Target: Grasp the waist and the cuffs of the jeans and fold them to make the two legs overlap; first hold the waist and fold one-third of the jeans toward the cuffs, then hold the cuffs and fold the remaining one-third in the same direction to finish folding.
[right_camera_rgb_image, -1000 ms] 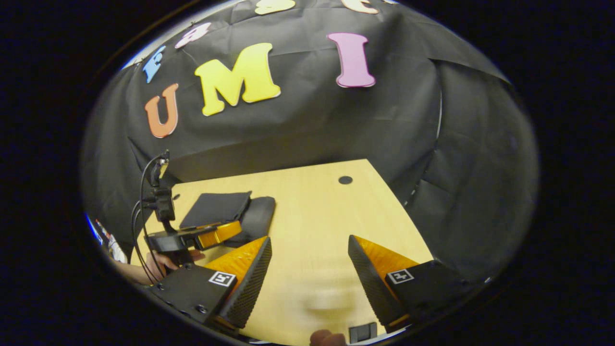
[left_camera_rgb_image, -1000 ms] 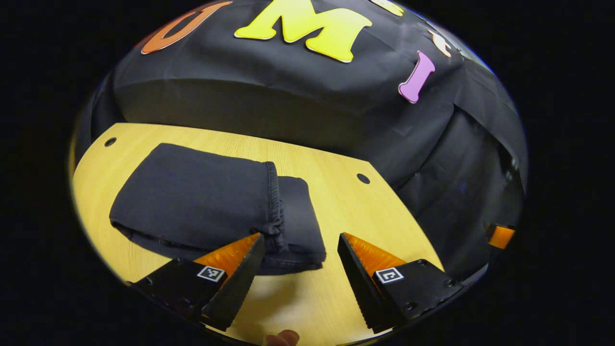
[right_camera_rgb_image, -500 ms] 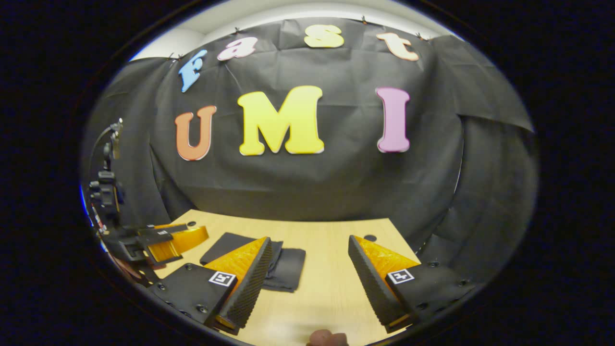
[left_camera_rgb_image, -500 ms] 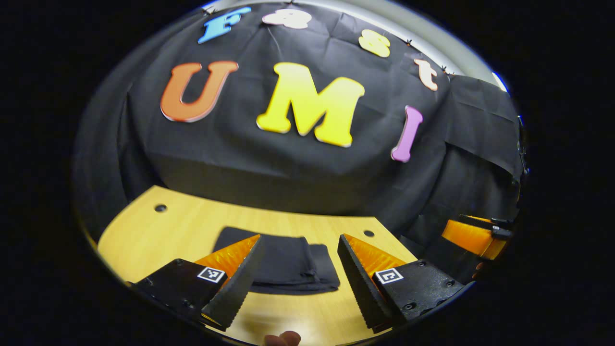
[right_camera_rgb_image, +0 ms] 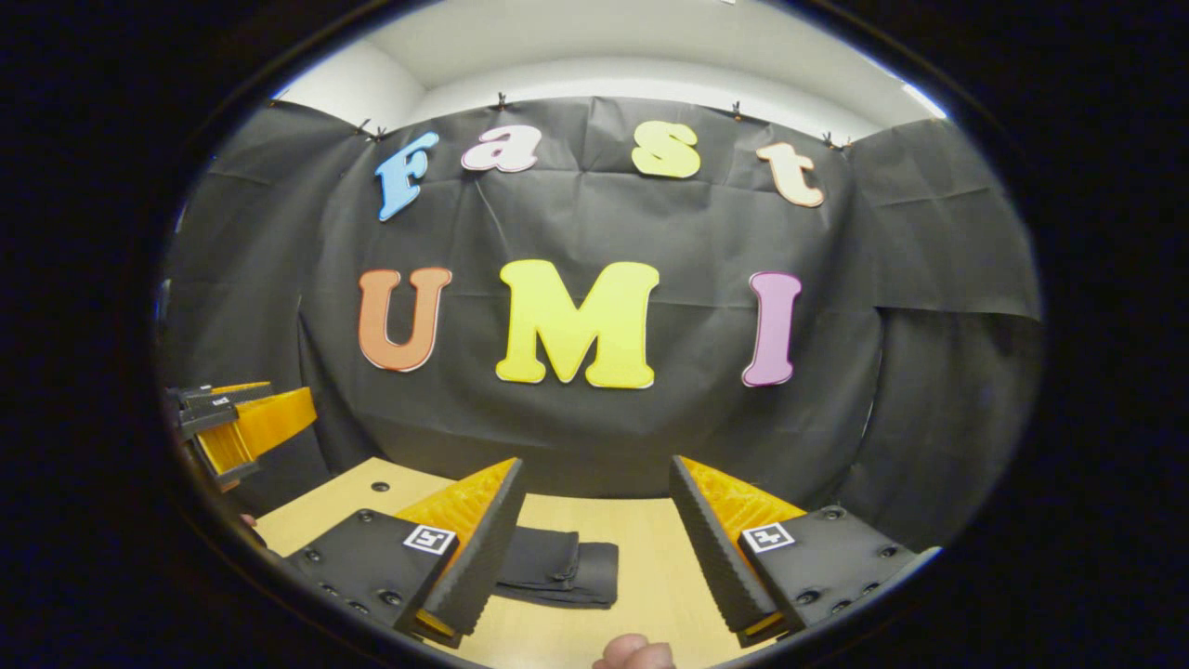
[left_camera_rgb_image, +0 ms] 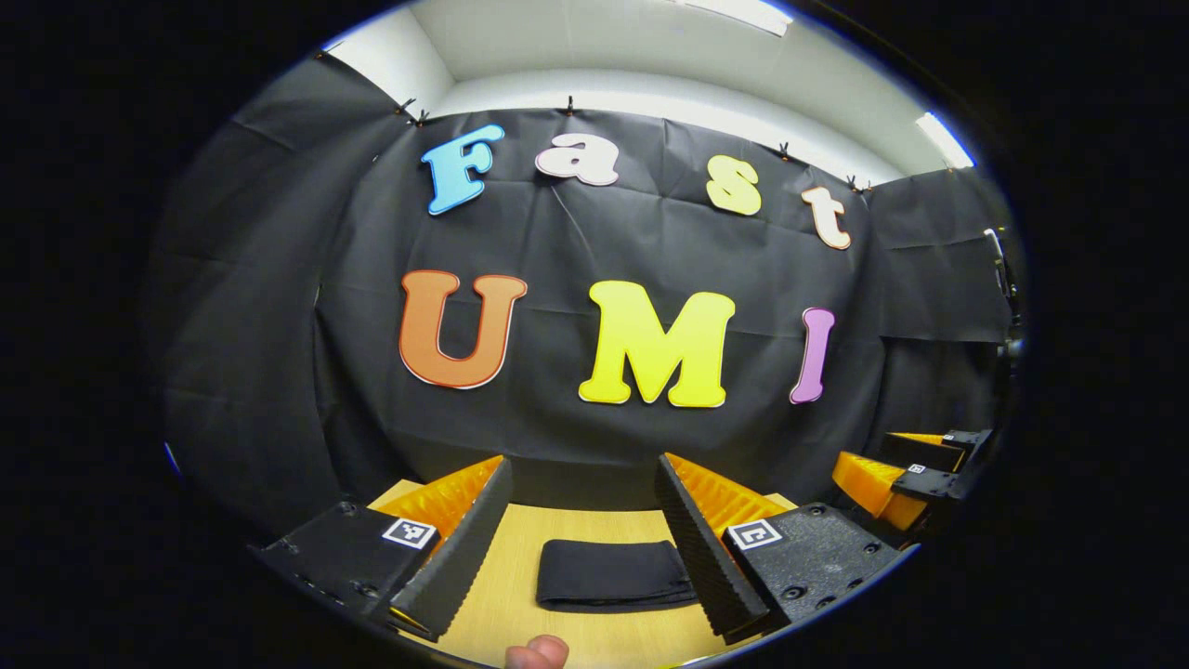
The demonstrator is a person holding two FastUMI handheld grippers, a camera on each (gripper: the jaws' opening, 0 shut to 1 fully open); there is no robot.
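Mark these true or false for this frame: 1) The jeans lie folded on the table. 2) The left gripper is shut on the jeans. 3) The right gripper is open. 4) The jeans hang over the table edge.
1) The jeans lie folded on the table: true.
2) False: the left gripper is open, holding nothing.
3) The right gripper is open: true.
4) False: the jeans lie flat, wholly on the tabletop.

Jeans [left_camera_rgb_image: 613, 574]: dark, nearly black fabric; folded into a compact, flat rectangular bundle with stacked layers; lying on the light wooden tabletop [left_camera_rgb_image: 520, 581], touching no gripper.
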